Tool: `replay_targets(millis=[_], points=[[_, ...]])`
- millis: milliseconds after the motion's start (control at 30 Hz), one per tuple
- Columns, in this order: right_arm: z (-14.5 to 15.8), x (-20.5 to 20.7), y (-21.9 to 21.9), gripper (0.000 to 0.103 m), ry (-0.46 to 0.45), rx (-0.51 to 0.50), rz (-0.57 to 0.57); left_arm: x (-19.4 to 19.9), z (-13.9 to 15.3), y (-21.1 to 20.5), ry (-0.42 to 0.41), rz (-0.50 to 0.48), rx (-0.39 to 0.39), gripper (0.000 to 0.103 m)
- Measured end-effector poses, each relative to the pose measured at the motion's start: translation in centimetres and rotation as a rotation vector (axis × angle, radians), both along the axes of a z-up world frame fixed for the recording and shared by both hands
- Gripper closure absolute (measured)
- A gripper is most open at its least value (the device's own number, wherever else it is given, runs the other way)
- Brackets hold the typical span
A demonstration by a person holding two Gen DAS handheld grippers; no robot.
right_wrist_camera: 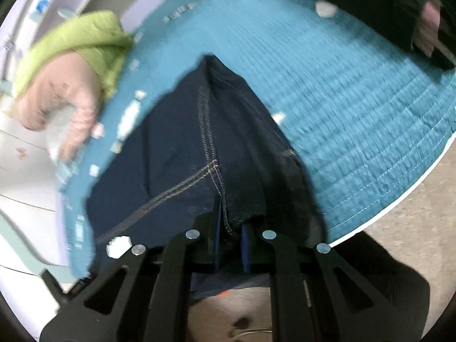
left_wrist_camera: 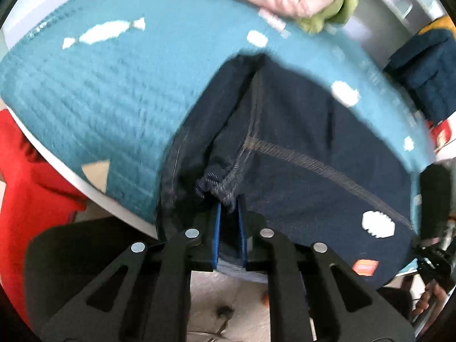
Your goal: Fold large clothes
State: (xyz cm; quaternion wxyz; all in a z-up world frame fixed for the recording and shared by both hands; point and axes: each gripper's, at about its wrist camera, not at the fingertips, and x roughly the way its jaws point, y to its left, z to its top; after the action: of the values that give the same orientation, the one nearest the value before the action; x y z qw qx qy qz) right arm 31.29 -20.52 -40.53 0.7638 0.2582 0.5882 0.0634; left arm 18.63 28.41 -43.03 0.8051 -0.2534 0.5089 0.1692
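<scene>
While both grips hold, here is the picture, garment first and outward.

Garment: dark navy denim jeans with pale contrast stitching [left_wrist_camera: 299, 142], lying on the table and draped over its near edge, seams bunched at both grippers.
Left grip: left gripper [left_wrist_camera: 229, 219] has its blue-padded jaws nearly closed, pinching a puckered seam end of the denim.
Right grip: right gripper [right_wrist_camera: 230, 222] likewise, jaws narrowed onto a stitched seam [right_wrist_camera: 211, 148].
Risk: each bite looks shallow, on thick seam only; a sharp pull could slip the denim free, I reckon.
Risk two: uneven lifting may skew the fold or drag the cover along.
Surface: teal quilted cover with white patches [left_wrist_camera: 99, 91] over a white round table [right_wrist_camera: 399, 202].
Room: pink and lime-green clothes [right_wrist_camera: 74, 65] piled at the far edge; red fabric [left_wrist_camera: 31, 176] beside the table; pale floor [right_wrist_camera: 413, 222] below.
</scene>
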Motion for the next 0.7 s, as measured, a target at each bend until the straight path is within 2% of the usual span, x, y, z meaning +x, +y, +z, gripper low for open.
replay_targets(millis=[67,133,233,267,433,500,567,633,700], points=[[-1.0,0.2,0.1,0.089,0.026,0.0,-0.014,0.3,-1.4,0.1,0.043,-0.001,-0.008,0.086],[-0.5,0.1,0.0,0.084,0.028,0.019,-0.018,-0.1,-1.1,0.5,0.018,0.017,-0.051,0.082],[1.8,-0.3,-0.5,0.079,-0.003,-0.019,0.023,-1.1,0.5,1.3,-0.008,0.013,-0.11,0.047],[2.7,-0.4,-0.6,0.079,-0.015,-0.051,0.036,-1.6,1.5,1.6,-0.033,0.018,-0.102,0.043],[6.0,-0.7,1.2,0.076,-0.133,-0.209,0.103,-1.1,4.8,0.7,-0.106,-0.031,-0.034,0.043],[6.1,-0.7,2.0,0.076,-0.157,-0.171,0.141,-0.1,5.9,-0.9,-0.138,-0.07,0.024,0.043],[5.0,-0.4,4.0,0.079,-0.134,-0.138,0.2,1.2,5.9,-2.4,-0.141,-0.131,-0.001,0.043],[3.3,-0.2,5.4,0.092,-0.091,-0.139,0.259,3.0,4.7,-3.8,-0.107,-0.189,-0.025,0.043],[0.9,0.1,6.5,0.096,-0.022,-0.22,0.268,4.5,2.4,-4.8,-0.024,-0.24,-0.005,0.043]])
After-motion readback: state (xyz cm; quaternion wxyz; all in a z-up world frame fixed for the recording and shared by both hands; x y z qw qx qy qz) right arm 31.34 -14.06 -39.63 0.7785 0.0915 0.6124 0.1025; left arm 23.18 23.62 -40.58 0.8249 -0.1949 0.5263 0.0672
